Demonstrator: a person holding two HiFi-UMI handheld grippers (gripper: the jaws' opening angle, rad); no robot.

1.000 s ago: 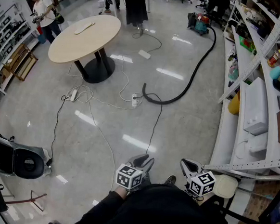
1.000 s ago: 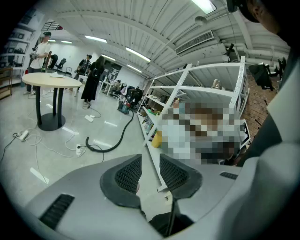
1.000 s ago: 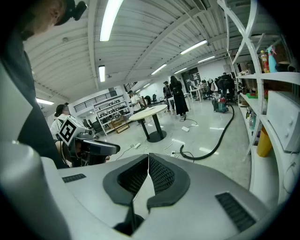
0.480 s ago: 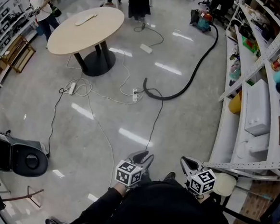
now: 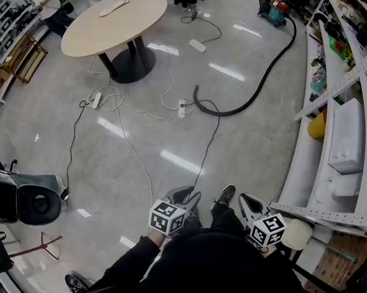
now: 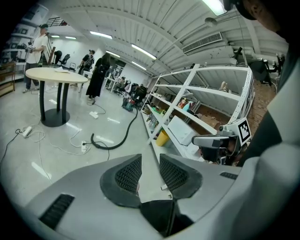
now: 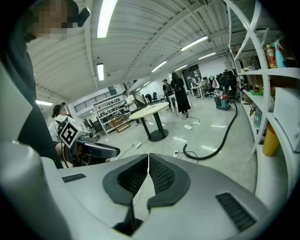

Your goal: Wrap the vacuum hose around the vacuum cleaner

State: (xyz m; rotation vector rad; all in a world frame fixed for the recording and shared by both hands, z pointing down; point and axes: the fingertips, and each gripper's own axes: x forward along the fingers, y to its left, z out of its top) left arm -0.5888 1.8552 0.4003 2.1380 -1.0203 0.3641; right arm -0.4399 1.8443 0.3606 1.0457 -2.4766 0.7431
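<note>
Black hose (image 5: 268, 77) curves over glossy floor (image 5: 248, 169); left gripper (image 6: 150, 159) and right gripper (image 7: 148, 157) fingers (image 7: 161, 177) closed.

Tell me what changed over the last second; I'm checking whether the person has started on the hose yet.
The person's shoe has come forward between the grippers, and the round table, black hose and vacuum cleaner have slid toward the top of the head view. Nothing was taken hold of or let go. Unchanged: left gripper and right gripper stay shut and empty, low by the body; the hose lies untouched on the floor.
</note>
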